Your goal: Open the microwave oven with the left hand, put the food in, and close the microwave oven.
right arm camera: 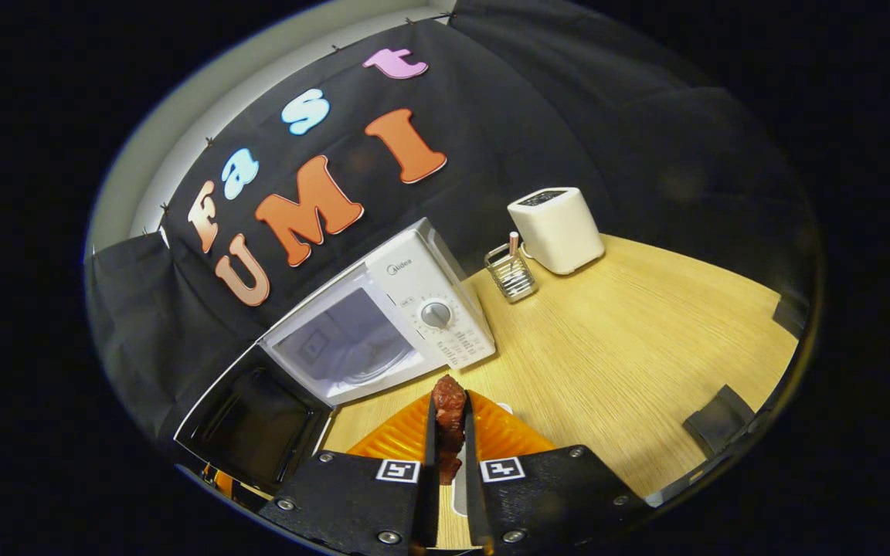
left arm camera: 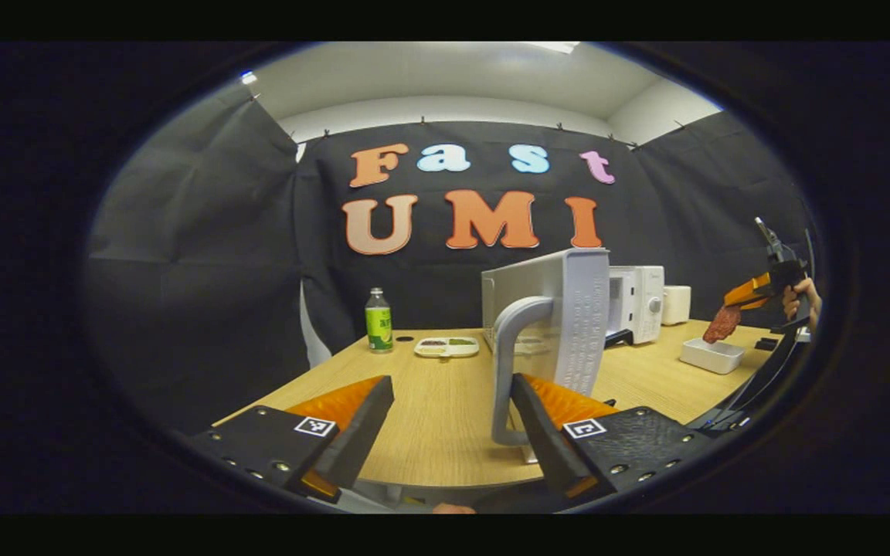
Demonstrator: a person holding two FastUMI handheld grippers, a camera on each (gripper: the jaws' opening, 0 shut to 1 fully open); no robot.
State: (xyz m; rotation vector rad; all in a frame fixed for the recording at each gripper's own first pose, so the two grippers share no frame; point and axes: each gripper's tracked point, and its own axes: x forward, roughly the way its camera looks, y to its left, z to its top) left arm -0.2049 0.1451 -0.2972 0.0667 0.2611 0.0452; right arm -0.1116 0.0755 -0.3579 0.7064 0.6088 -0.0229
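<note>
The white microwave (left arm camera: pixel 640 303) stands at the back of the wooden table, its door (left arm camera: pixel 580 309) swung wide toward me. My left gripper (left arm camera: pixel 451 384) is open, and the door's grey handle (left arm camera: pixel 513 363) rises just inside its right finger. Farther right, a hand holds my right gripper (left arm camera: pixel 754 293) with a reddish-brown piece of food (left arm camera: pixel 721 324) above a white dish (left arm camera: pixel 712 355). In the right gripper view, my right gripper (right arm camera: pixel 449 403) is shut on the food (right arm camera: pixel 450 390), pointing at the microwave (right arm camera: pixel 422 305) and its lit, open cavity (right arm camera: pixel 344 347), with the door (right arm camera: pixel 248 425) hanging open at the left.
A green bottle (left arm camera: pixel 378 320) and a divided plate (left arm camera: pixel 446 347) sit at the table's far left. A white toaster (right arm camera: pixel 557 228) and a small wire rack (right arm camera: pixel 511 272) stand right of the microwave. Dark blocks (right arm camera: pixel 715 421) lie near the table's right edge.
</note>
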